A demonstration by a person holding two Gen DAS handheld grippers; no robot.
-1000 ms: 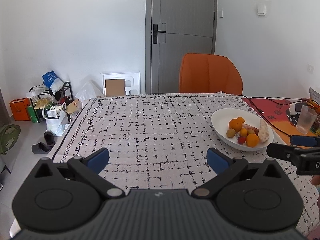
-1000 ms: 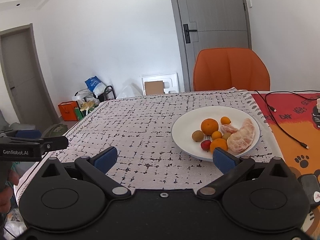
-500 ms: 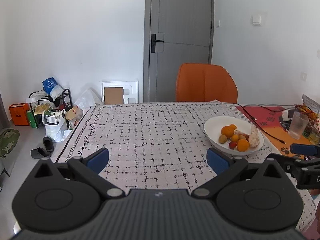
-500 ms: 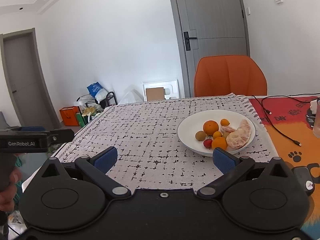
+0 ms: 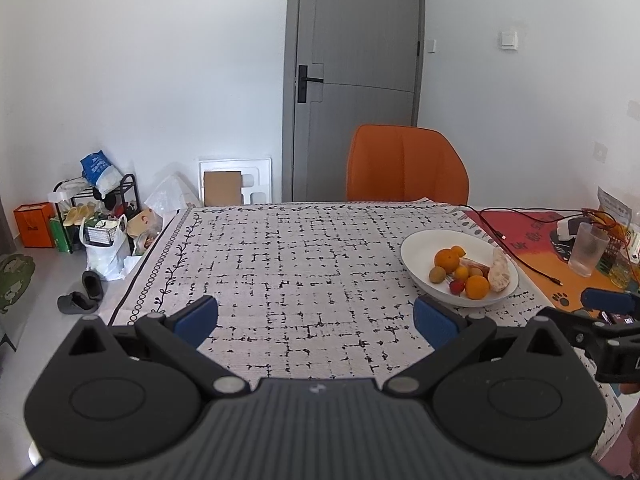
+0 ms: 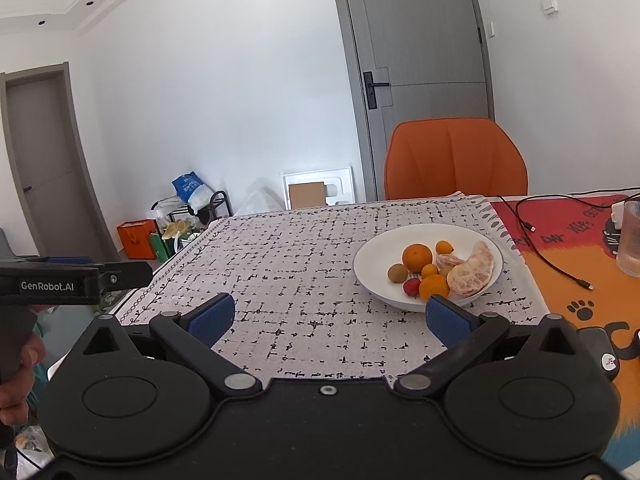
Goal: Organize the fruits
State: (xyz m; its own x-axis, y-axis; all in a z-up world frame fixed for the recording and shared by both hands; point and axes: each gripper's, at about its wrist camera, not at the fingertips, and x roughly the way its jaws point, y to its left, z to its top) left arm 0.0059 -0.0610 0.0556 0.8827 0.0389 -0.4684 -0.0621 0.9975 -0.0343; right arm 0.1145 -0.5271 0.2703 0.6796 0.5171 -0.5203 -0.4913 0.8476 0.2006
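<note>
A white plate stands on the patterned tablecloth at the right. It holds oranges, a kiwi, a small red fruit and peeled pomelo pieces. My left gripper is open and empty, near the table's front edge, left of the plate. My right gripper is open and empty, its right fingertip just in front of the plate. The right gripper also shows at the right edge of the left wrist view.
An orange chair stands behind the table. An orange mat with a black cable and a glass lies right of the plate. Bags, a rack and shoes crowd the floor at the left.
Both grippers have pulled back and risen a little; the plate looks smaller and farther. Both grippers stay open and empty.
</note>
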